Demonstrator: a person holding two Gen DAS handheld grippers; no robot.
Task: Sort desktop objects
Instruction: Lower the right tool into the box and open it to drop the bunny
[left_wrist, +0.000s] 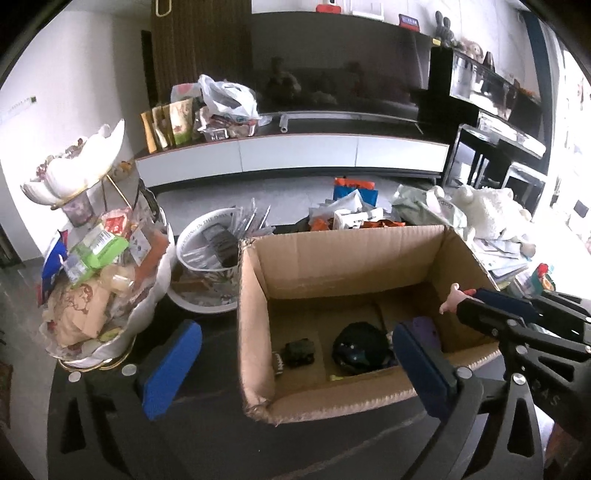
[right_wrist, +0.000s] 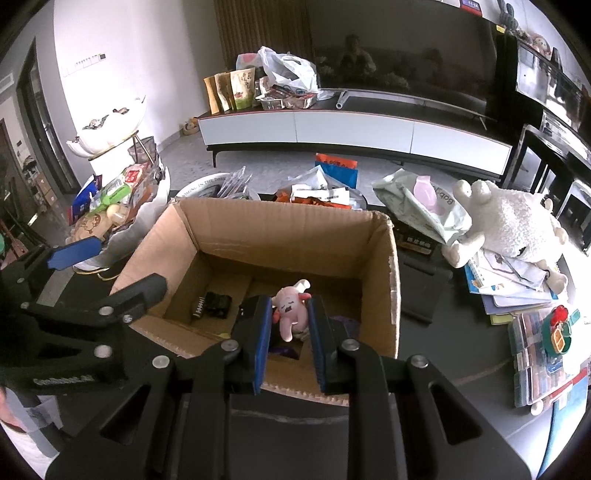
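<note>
An open cardboard box (left_wrist: 332, 240) (right_wrist: 280, 210) stands on the dark table in front of both grippers. On its floor lie a small dark toy car (left_wrist: 297, 352) (right_wrist: 218, 304) and a dark round object (left_wrist: 360, 349). My left gripper (left_wrist: 295, 369) hangs over the box's near left corner, blue pads wide open and nothing between them; the right wrist view shows it at the left (right_wrist: 110, 269). My right gripper (right_wrist: 289, 301) is shut on a small pink figure (right_wrist: 291, 314) above the box's right half. In the left wrist view only the figure's hand (left_wrist: 450, 299) shows.
A tiered white dish of snacks (left_wrist: 103, 266) and a white bowl (left_wrist: 207, 258) crowd the box's left. To its right are a black stand (right_wrist: 424, 273), a wipes pack (right_wrist: 424, 206), a white plush toy (right_wrist: 509, 225) on stacked books (right_wrist: 517, 291), and a plastic case (right_wrist: 543, 354).
</note>
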